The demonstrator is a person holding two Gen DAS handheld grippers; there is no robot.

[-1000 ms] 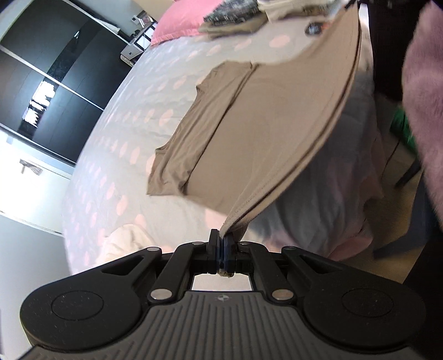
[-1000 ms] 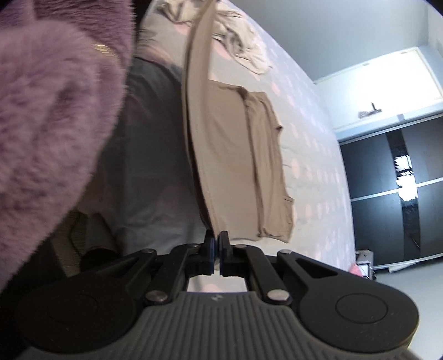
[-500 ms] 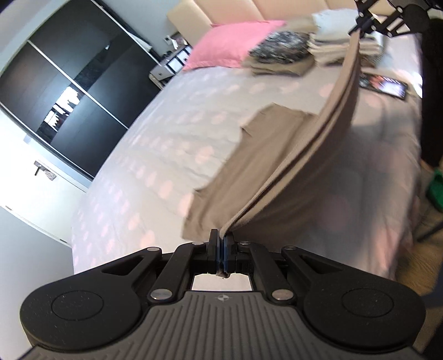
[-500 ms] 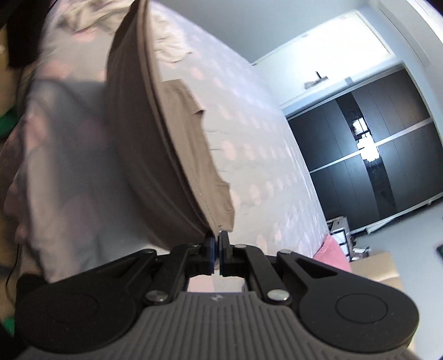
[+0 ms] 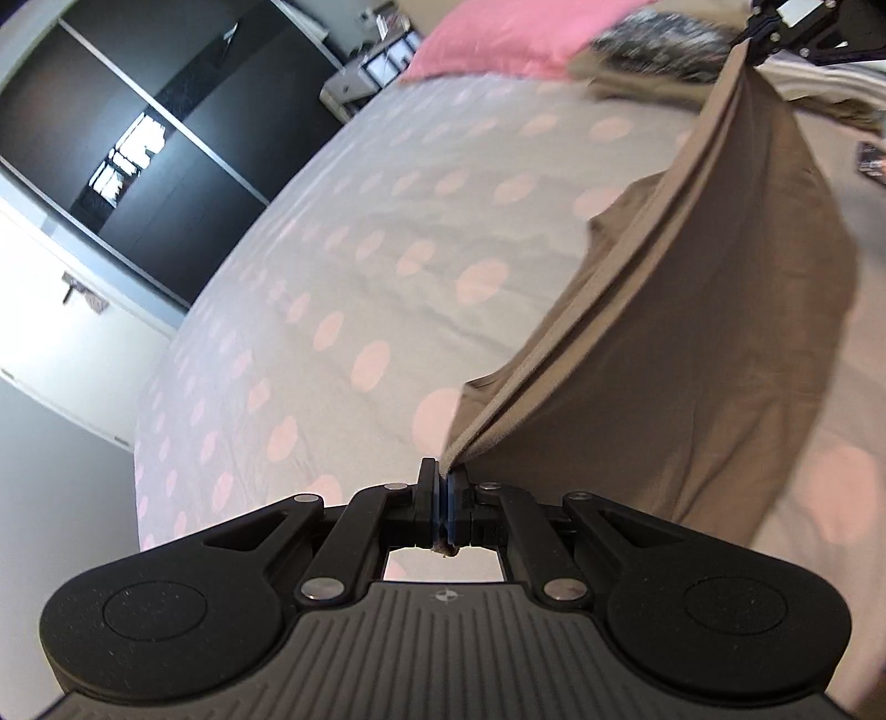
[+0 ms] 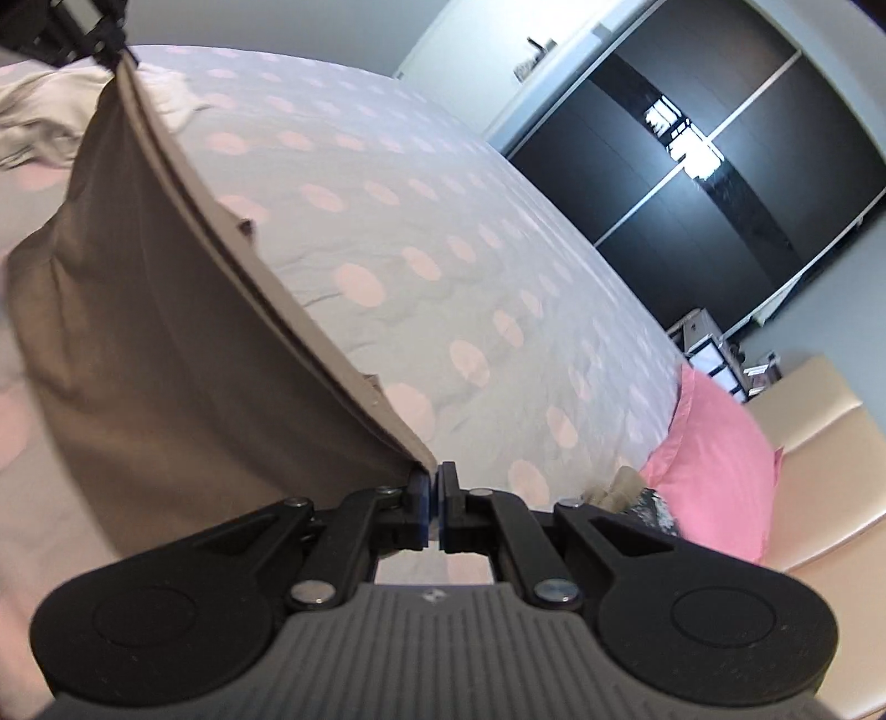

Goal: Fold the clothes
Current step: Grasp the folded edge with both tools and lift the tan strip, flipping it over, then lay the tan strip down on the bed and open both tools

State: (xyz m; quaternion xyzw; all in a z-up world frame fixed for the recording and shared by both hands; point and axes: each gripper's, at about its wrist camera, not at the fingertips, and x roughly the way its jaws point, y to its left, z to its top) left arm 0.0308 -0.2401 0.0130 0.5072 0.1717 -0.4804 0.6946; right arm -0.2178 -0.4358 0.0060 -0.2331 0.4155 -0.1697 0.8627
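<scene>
A taupe T-shirt hangs stretched between my two grippers above the dotted bed. My left gripper is shut on one corner of its doubled edge, which runs taut up to the right gripper at the top right of the left wrist view. In the right wrist view the T-shirt fills the left side, and my right gripper is shut on its near corner. The left gripper shows at the top left there, holding the far corner. The shirt's lower part sags onto the bed.
The bed has a grey cover with pink dots. A pink pillow and a stack of folded clothes lie by the beige headboard. Crumpled light clothes lie at the other end. Dark sliding wardrobe doors stand beyond.
Both grippers have carried the shirt's edge across over the bed, away from the bed's side. The flat sleeve part is now mostly covered, and the purple fuzzy sleeve has left view.
</scene>
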